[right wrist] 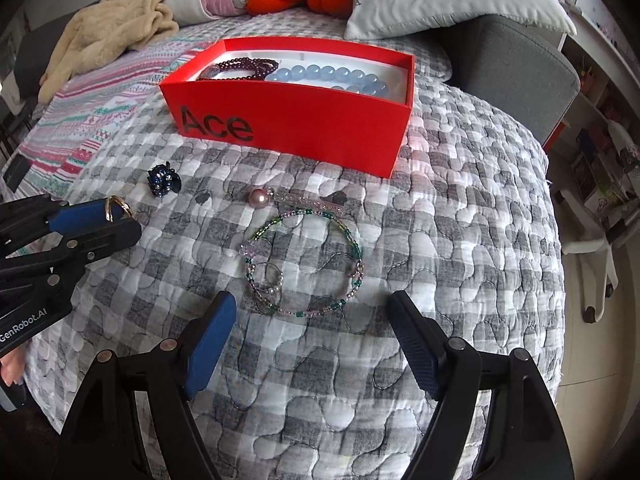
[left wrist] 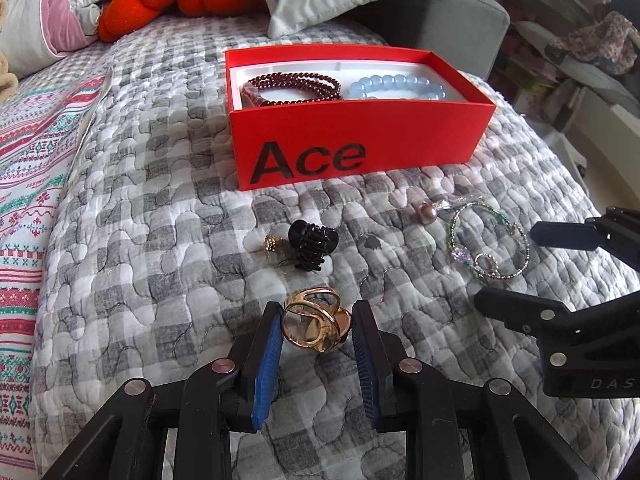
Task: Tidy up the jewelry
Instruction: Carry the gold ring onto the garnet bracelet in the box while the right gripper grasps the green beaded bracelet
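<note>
The left gripper [left wrist: 316,322] has its blue pads closed on a gold openwork ring [left wrist: 316,320], held just above the quilt [left wrist: 160,240]; the pads press its two sides. The right gripper [right wrist: 312,320] stands wide open with nothing between its pads, poised just short of the beaded bracelet [right wrist: 304,260], which lies flat on the quilt. The step in hand looks like picking loose pieces off the bed for the box. Next, I judge, the left must carry the ring forward over the near wall of the red box [left wrist: 360,140] and let go inside, while the right must come down astride the thin bead strand and close.

Loose on the quilt beyond: one black claw clip [left wrist: 314,246], one small gold piece [left wrist: 272,244], one pink pearl bead [left wrist: 423,210]. In the box: one dark red bead bracelet [left wrist: 296,86] and one pale blue bead bracelet [left wrist: 396,86].
</note>
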The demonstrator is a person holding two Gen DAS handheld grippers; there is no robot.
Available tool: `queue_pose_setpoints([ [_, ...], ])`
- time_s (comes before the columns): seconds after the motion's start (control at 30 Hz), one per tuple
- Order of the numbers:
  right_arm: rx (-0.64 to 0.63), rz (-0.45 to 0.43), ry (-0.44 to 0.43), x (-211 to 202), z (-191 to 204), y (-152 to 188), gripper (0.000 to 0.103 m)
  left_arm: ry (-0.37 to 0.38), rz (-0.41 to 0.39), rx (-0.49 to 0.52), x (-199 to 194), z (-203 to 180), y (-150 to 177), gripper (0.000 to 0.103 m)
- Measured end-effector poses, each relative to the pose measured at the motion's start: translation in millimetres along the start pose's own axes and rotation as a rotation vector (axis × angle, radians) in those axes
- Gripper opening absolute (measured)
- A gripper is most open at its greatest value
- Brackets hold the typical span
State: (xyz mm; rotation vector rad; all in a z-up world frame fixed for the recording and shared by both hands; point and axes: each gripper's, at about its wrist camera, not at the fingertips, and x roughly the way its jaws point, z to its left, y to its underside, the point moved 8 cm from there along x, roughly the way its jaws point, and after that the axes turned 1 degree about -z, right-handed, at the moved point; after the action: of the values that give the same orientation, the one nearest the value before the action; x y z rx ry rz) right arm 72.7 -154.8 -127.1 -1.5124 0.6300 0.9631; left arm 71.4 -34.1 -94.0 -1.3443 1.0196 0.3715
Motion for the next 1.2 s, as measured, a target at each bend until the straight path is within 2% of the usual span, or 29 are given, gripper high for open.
queue_pose_setpoints([
  [0.17, 0.009, -0.020, 0.006, 7.4, 1.1, -11.8, 0.079, 0.001, -0.004, -0.008, -3.7, 3.0, -0.8, 0.029],
  [0.23, 0.004, -0.025, 0.008, 9.2, 3.1, -15.2, 0.074, 0.001, -0.006, -0.011, -4.6, 3.8, -1.6, 0.029],
  [0.3, -0.002, -0.032, 0.002, 9.3, 5.5, -19.1, 0.062, 0.002, -0.008, -0.015, -5.6, 4.7, -1.9, 0.029],
  [0.6, 0.017, -0.028, -0.039, 1.3, 2.0, -19.9, 0.059, 0.002, -0.022, -0.031, -11.7, 10.0, -5.9, 0.029],
  [0.8, 0.020, -0.060, -0.057, -17.1, 1.7, -23.2, 0.059, 0.006, -0.044, -0.041, -19.0, 11.9, -14.3, 0.029],
  [1.2, 0.097, -0.155, -0.082, -38.4, -13.4, -65.6, 0.059, 0.020, -0.122, -0.073, -30.2, 24.4, -63.0, 0.029],
])
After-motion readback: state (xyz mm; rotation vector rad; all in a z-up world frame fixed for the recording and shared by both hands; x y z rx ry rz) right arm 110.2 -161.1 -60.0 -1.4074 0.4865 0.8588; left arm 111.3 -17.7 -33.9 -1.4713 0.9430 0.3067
